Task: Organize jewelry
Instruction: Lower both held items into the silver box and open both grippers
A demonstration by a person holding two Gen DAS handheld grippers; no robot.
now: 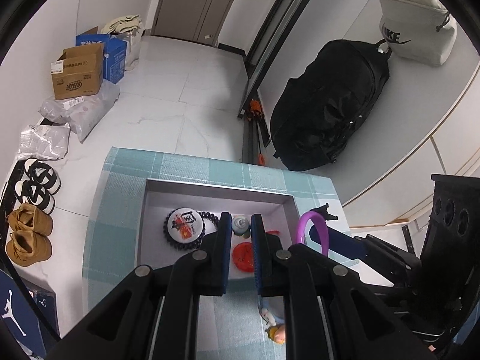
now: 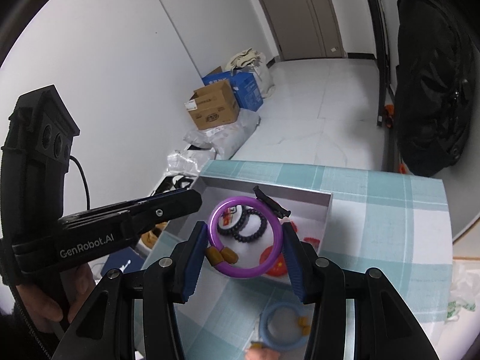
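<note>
Blue bangle [image 2: 282, 327]: near, on the checked cloth [image 2: 387, 210], untouched. Purple bangle [image 2: 246, 237]: rigid, light, likely slippery hoop, pinched across its width by the right gripper [image 2: 244, 250], jaws part-open, above the grey tray [image 2: 300, 193]. Left gripper [image 1: 241, 249]: jaws narrowly parted, holding nothing, over the tray's hair coil [image 1: 207, 217] and badges.

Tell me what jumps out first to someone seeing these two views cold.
The purple bangle stands out at once, clamped between the blue pads of the right tool above the near edge of the open grey box. Inside the box lie a white badge ringed by a black coil tie, and a red disc. The left tool hangs over the box, holding nothing, and a blue bangle waits on the checked cloth nearer the camera.
</note>
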